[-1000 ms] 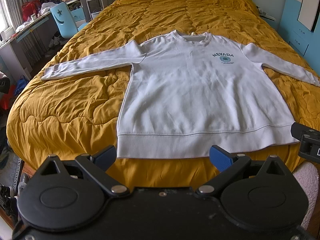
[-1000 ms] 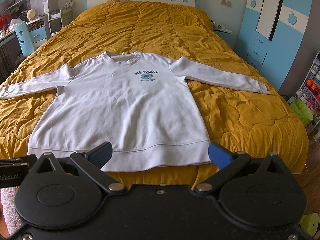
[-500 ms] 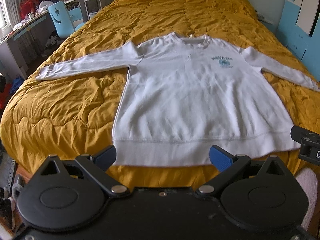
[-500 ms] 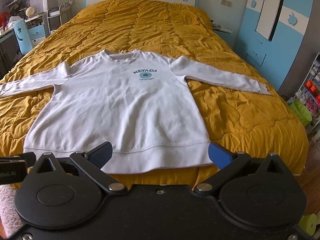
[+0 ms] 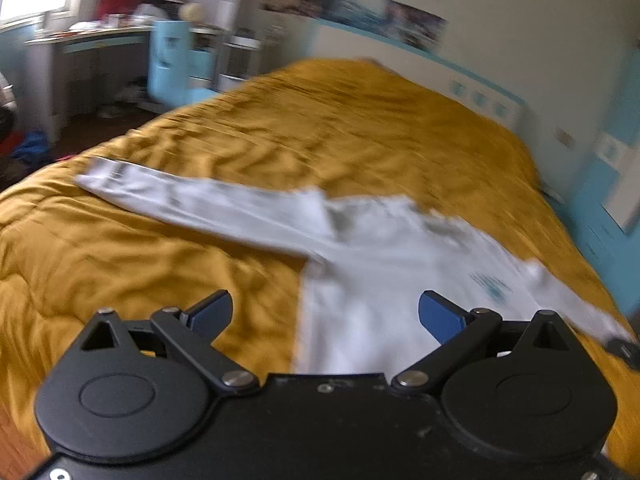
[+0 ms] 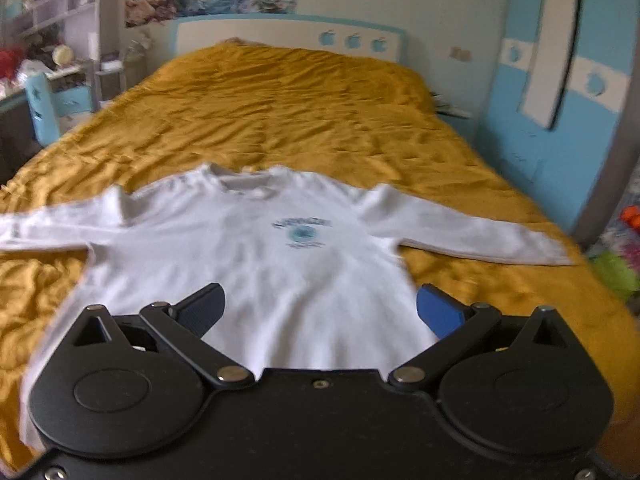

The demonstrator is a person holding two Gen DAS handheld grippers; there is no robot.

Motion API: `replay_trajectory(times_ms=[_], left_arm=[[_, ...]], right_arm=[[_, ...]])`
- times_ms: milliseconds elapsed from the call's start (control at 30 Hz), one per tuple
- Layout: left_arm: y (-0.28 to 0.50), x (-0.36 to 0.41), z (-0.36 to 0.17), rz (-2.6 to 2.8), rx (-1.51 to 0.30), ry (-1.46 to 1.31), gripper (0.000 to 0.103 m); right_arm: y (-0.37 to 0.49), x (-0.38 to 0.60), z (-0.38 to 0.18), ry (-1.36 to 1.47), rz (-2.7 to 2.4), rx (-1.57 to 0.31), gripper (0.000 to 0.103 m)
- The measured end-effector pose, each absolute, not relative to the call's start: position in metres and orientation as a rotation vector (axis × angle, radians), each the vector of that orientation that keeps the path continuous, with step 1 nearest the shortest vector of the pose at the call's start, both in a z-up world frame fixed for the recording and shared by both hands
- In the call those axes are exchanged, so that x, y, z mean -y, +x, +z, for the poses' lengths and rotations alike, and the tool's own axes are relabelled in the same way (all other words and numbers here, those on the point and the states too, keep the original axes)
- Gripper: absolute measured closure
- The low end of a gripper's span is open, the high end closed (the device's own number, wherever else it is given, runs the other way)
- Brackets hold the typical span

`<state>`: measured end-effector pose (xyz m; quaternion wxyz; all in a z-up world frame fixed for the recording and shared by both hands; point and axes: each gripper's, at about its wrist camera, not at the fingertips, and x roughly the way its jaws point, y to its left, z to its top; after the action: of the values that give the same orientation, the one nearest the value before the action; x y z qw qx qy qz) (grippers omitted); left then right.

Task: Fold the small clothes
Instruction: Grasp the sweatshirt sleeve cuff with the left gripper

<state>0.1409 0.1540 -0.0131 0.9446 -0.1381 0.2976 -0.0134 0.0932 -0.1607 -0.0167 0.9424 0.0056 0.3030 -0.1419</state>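
A white long-sleeved sweatshirt (image 6: 288, 264) with a blue chest print lies flat, face up, on a mustard quilt, sleeves spread out. In the left wrist view it (image 5: 384, 264) appears blurred, with its left sleeve (image 5: 192, 200) stretching toward the bed's left side. My left gripper (image 5: 325, 312) is open and empty, hovering over the shirt's left side seam. My right gripper (image 6: 318, 308) is open and empty, above the shirt's lower body. The hem is hidden behind both gripper bodies.
The mustard quilt (image 6: 280, 112) covers the whole bed up to a white headboard (image 6: 288, 36). A desk and blue chair (image 5: 172, 64) stand at the left. A blue wardrobe (image 6: 560, 80) stands at the right. A green bin (image 6: 616, 272) sits on the floor at right.
Both grippers moved forward over the sweatshirt, hiding its hem. The left gripper swung left and tilted, so its view is blurred. Both stay open.
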Motion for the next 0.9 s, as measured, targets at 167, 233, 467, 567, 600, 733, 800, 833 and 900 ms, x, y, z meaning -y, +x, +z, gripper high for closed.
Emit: replay_trajectory(times_ms=[167, 233, 467, 567, 600, 733, 800, 833, 900], left_arm=[[0.205, -0.256, -0.038, 0.128, -0.517, -0.44, 0.003], [0.23, -0.297, -0.052, 0.182, -0.502, -0.51, 0.005], [0.299, -0.391, -0.104, 0.297, -0.485, -0.648, 0.006], [0.323, -0.415, -0.125, 0.364, -0.514, -0.71, 0.006], [0.33, -0.42, -0.132, 0.368, -0.512, -0.727, 0.006], [0.35, -0.433, -0.141, 0.369, -0.491, -0.733, 0.007], [0.357, -0.441, -0.147, 0.387, -0.482, -0.754, 0.007], [0.359, -0.444, -0.149, 0.396, -0.472, -0.76, 0.007], [0.359, -0.444, -0.149, 0.409, -0.459, -0.755, 0.009]], right_arm=[[0.144, 0.156, -0.036, 0.038, -0.265, -0.603, 0.0], [0.164, 0.153, -0.044, 0.025, -0.266, -0.611, 0.0], [0.221, 0.143, -0.069, 0.046, -0.229, -0.61, 0.0], [0.24, 0.136, -0.081, 0.066, -0.221, -0.641, 0.0], [0.245, 0.133, -0.085, 0.057, -0.225, -0.654, 0.0], [0.258, 0.123, -0.098, 0.008, -0.234, -0.685, 0.0], [0.263, 0.122, -0.103, 0.005, -0.237, -0.7, 0.0], [0.264, 0.122, -0.105, 0.007, -0.24, -0.708, 0.0], [0.267, 0.121, -0.109, 0.013, -0.24, -0.724, 0.0]])
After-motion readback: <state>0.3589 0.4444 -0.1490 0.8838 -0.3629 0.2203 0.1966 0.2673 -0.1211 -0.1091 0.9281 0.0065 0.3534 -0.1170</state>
